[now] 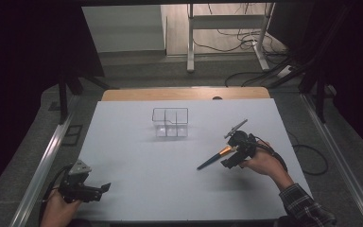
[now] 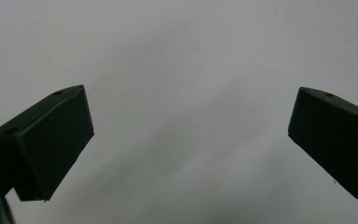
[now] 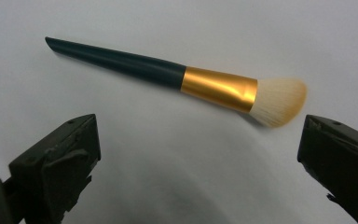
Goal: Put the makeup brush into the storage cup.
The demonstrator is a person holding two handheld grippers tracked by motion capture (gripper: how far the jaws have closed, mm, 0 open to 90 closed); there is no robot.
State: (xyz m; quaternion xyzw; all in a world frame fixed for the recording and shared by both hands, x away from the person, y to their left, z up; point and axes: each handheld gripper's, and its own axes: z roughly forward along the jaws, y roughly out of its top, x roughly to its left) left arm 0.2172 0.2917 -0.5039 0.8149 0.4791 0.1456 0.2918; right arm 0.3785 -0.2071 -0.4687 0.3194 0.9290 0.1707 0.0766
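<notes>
Brush approached on the tabletop (image 1: 137,156)

A clear organizer (image 1: 170,122) stands mid-tabletop; the brush (image 3: 168,74) lies flat right of it, just ahead of the right gripper (image 3: 198,158), jaws spread wide. The left gripper (image 2: 191,135) is held wide, empty. Next, the jaws must be lowered around the handle.

We see a lab recording bay: a white worktop (image 1: 137,189) flanked by metal rails (image 1: 40,170), with loose cables (image 1: 238,40) on the floor beyond.

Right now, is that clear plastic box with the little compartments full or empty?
Empty, as far as the high view shows: the clear plastic divided box shows the white table through its walls. The dark-handled, gold-banded makeup brush lies outside it.
</notes>
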